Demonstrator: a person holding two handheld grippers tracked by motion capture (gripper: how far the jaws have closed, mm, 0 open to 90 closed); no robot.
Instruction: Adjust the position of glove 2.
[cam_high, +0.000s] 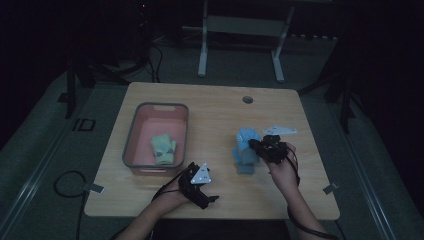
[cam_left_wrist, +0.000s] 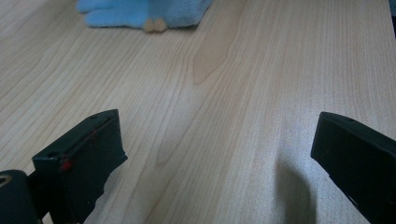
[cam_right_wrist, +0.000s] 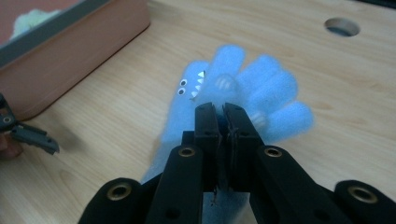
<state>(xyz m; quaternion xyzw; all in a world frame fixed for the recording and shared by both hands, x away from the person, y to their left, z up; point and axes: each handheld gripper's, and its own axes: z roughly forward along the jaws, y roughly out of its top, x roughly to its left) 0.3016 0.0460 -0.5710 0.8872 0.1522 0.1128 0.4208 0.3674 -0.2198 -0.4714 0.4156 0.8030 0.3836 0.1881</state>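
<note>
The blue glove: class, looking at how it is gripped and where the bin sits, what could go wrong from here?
1. The right gripper pinches only a small fold of the blue glove, so it may slip free when carried.
2. The rest of the glove hangs loose and could drag on the table or catch the pink bin rim.
3. A green glove already lies in the bin, so the blue one may land on top of it.

Seen from above, my desk (cam_high: 215, 107) is sitting in very dim light, and the room beyond it is fading to near black. Closer in, my right gripper (cam_right_wrist: 223, 109) is blurring the blue glove (cam_right_wrist: 247, 93) beyond its tips.
</note>
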